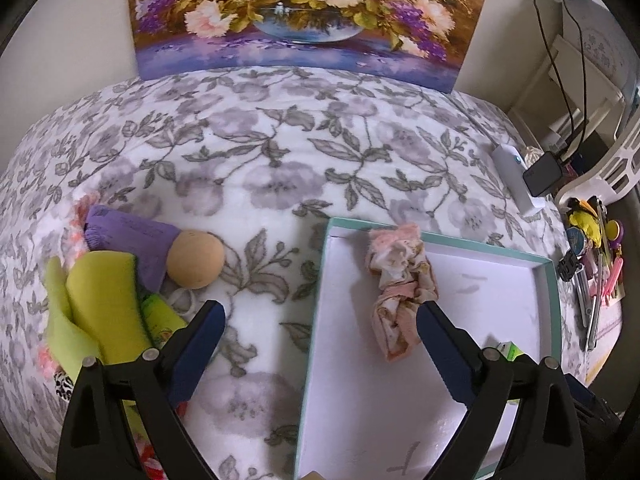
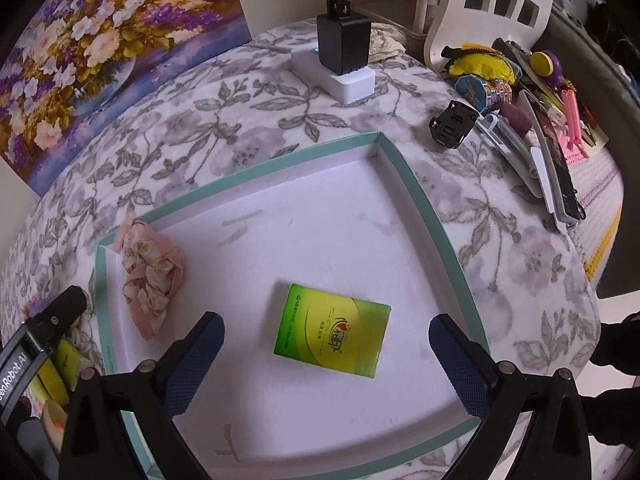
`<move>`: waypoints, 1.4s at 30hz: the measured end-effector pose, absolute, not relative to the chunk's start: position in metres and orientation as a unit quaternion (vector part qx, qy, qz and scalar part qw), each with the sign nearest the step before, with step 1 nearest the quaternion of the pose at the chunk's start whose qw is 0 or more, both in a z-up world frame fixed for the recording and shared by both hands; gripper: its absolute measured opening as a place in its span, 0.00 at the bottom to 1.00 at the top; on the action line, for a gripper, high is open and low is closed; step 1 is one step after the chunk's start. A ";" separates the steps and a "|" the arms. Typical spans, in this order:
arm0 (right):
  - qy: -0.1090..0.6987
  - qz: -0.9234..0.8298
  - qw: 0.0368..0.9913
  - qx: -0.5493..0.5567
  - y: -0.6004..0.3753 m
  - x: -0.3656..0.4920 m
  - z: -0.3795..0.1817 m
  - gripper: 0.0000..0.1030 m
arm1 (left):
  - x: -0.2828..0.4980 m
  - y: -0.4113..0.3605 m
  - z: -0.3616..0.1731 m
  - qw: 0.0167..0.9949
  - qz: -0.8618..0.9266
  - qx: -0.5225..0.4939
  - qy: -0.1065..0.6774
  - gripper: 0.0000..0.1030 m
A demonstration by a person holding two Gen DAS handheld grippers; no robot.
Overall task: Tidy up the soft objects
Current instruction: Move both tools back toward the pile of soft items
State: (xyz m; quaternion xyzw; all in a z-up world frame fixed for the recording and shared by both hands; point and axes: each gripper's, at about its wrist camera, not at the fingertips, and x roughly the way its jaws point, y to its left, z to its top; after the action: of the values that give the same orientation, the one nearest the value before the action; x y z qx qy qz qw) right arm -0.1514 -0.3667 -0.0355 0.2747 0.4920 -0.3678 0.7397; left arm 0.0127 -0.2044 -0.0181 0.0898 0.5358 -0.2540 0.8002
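Note:
A shallow white tray with a teal rim [image 1: 548, 304] [image 2: 404, 172] lies on the floral blanket. A pink floral scrunched cloth [image 1: 400, 288] [image 2: 150, 272] lies at its left side. A green tissue pack [image 2: 332, 330] lies flat in the tray's middle. My right gripper [image 2: 326, 340] is open and empty, fingers either side of the pack and above it. My left gripper [image 1: 320, 320] is open and empty over the tray's left rim. Left of the tray lies a pile: a tan ball [image 1: 195, 259], purple cloth [image 1: 132, 240], yellow-green sponge and cloth [image 1: 100, 312].
A flower painting [image 1: 300, 12] [image 2: 92, 52] leans at the back wall. A white power strip with a black charger [image 2: 340, 56] [image 1: 524, 180] sits at the back right. Clutter of pens, clips and small toys [image 2: 532, 104] and a white chair [image 2: 492, 0] lie at the right edge.

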 end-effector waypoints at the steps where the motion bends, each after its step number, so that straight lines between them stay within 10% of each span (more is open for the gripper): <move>1: 0.493 -0.368 0.739 0.274 -0.366 -0.151 -0.035 1.00 | 0.013 -0.202 -0.017 0.802 -0.253 0.088 0.535 0.94; 42: 0.490 -0.264 0.807 0.199 -0.222 -0.044 -0.004 1.00 | 0.093 0.037 0.053 0.873 -0.037 -0.086 0.478 1.00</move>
State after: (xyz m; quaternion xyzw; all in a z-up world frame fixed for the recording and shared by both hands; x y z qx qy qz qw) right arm -0.0445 -0.2223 -0.0040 0.1994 0.4897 -0.2635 0.8068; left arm 0.0932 0.0373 0.0527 -0.0861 0.4778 -0.0374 0.8735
